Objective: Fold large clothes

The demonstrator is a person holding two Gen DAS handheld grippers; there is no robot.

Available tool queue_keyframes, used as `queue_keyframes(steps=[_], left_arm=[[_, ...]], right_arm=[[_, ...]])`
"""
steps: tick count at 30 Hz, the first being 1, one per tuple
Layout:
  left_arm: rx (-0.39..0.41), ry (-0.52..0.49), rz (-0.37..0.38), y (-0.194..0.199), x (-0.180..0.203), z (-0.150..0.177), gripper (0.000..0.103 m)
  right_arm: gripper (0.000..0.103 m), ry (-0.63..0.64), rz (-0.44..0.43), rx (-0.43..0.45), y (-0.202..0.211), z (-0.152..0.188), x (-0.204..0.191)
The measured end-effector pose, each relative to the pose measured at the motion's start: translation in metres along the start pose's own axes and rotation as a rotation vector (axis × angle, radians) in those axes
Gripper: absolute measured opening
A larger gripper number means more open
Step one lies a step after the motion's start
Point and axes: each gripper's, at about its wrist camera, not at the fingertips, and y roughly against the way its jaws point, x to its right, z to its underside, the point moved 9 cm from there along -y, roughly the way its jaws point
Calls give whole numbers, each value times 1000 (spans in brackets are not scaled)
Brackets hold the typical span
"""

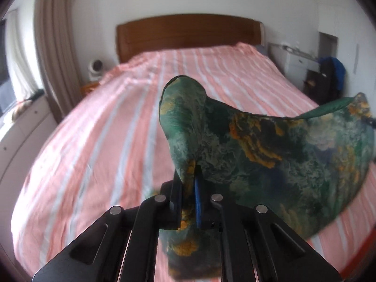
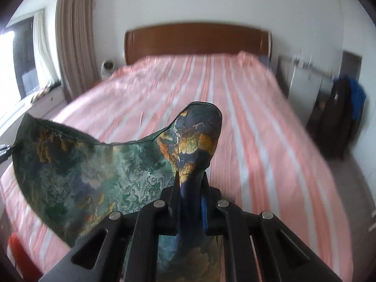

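Note:
A green garment with orange and blue flower print point(image 1: 270, 145) hangs stretched between my two grippers above the bed. My left gripper point(image 1: 189, 178) is shut on one corner of it, and a flap of cloth stands up past the jaws. In the right wrist view the same garment point(image 2: 94, 171) spreads to the left, and my right gripper point(image 2: 190, 183) is shut on its other corner. The tip of each gripper shows at the far edge of the other's view: the right gripper point(image 1: 372, 121) and the left gripper point(image 2: 4, 151). The lower part of the cloth is hidden behind the gripper bodies.
A bed with a pink and white striped cover point(image 1: 105, 129) fills the scene, with a brown wooden headboard point(image 1: 188, 33) at the far end. Curtains and a window point(image 2: 28, 58) stand on the left. A white cabinet point(image 1: 296, 63) and a dark bag with blue cloth point(image 1: 331, 77) are on the right.

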Motion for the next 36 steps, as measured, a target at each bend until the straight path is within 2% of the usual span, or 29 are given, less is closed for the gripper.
queue_keyframes(steps=[4, 7, 9, 11, 13, 14, 17, 20, 21, 22, 23, 24, 25, 28, 30, 32, 36], left_arm=[[-27, 65, -41, -52, -12, -3, 6], [-73, 63, -90, -104, -19, 17, 7], [-157, 70, -105, -145, -27, 52, 7], [-199, 115, -76, -169, -30, 84, 8], [-171, 134, -54, -173, -27, 100, 9], [-150, 138, -50, -172, -26, 104, 9], [-129, 185, -22, -172, -30, 107, 16], [-136, 188, -18, -172, -29, 107, 23], [-135, 178, -43, -169, -29, 106, 32], [-137, 174, -69, -169, -34, 104, 52], [-147, 171, -116, -168, -39, 101, 62], [-157, 168, -171, -161, -43, 97, 78], [-151, 166, -204, -152, -45, 92, 83], [-115, 130, -245, -116, -40, 80, 93], [-94, 83, -295, -89, -29, 76, 95], [-80, 73, -300, -71, -22, 75, 95], [-56, 99, -267, -33, -1, 75, 95]], right_arm=[[12, -61, 20, 42, -42, -27, 5], [12, -40, 50, 31, -84, -17, 6], [12, -36, 78, -35, -129, 6, 10], [12, -61, 77, -140, -171, 43, 17], [14, -104, 61, -206, -199, 78, 20], [15, -126, 45, -208, -209, 92, 21], [19, -151, 36, -183, -210, 95, 23], [26, -201, 1, -204, -215, 95, 30], [27, -213, -7, -207, -216, 96, 33], [32, -224, -12, -210, -216, 96, 34], [41, -239, -6, -214, -216, 98, 37], [47, -251, 0, -217, -218, 97, 38], [56, -277, 1, -223, -215, 96, 42], [69, -303, -32, -197, -203, 84, 45], [79, -277, -15, -127, -174, 70, 48], [93, -228, 21, -55, -137, 60, 48], [94, -155, 55, -14, -86, 69, 44]])
